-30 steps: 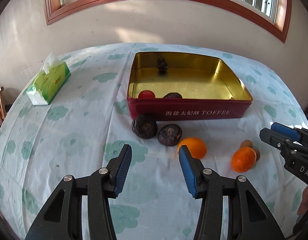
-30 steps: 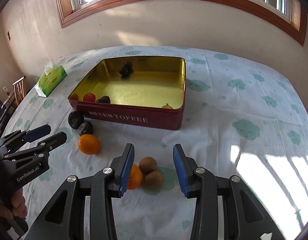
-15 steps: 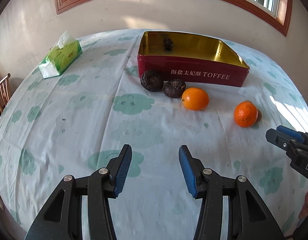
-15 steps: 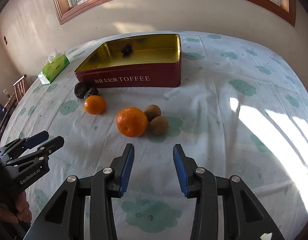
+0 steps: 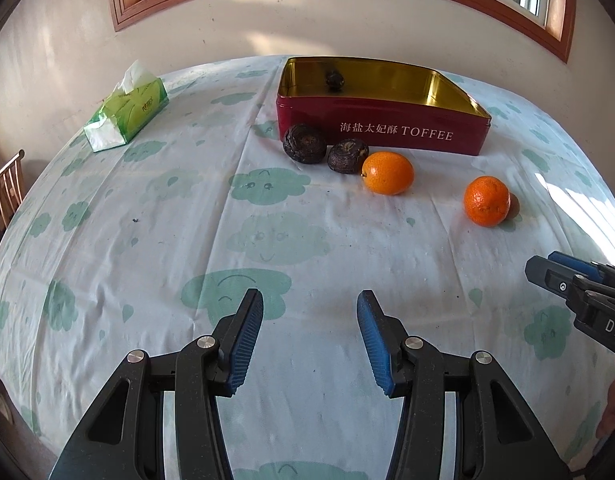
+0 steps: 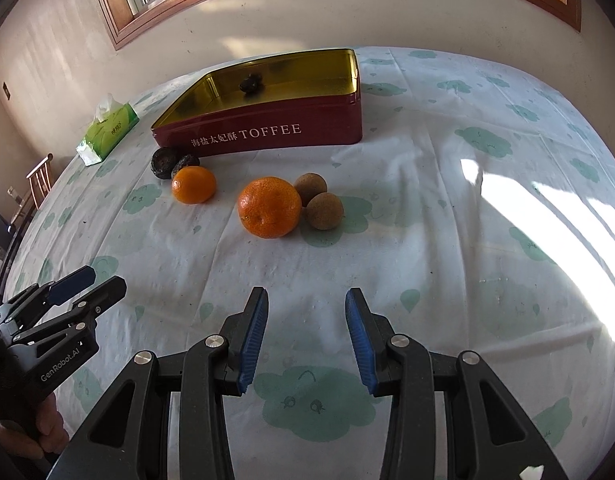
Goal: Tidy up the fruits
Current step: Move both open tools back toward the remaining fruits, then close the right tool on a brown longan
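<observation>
A red toffee tin (image 5: 383,132) (image 6: 267,136) with a gold inside stands at the far middle of the table, one dark fruit (image 5: 334,79) in it. In front of it lie two dark round fruits (image 5: 304,143) (image 5: 347,155), a smooth orange (image 5: 387,172) (image 6: 193,185), a mandarin (image 5: 486,201) (image 6: 269,207) and two brown kiwis (image 6: 310,189) (image 6: 324,211). My left gripper (image 5: 309,338) is open and empty, low over the cloth, well short of the fruit. My right gripper (image 6: 306,336) is open and empty, short of the mandarin.
A green tissue box (image 5: 127,107) lies at the far left. A chair (image 5: 5,190) stands past the table's left edge. The cloth with green clouds (image 5: 267,240) covers the table. Bright sunlight falls on the right side (image 6: 547,216).
Both grippers have pulled back toward me and dropped lower; the tin and fruit now sit farther away. Both stay open and empty. The fruit has not moved.
</observation>
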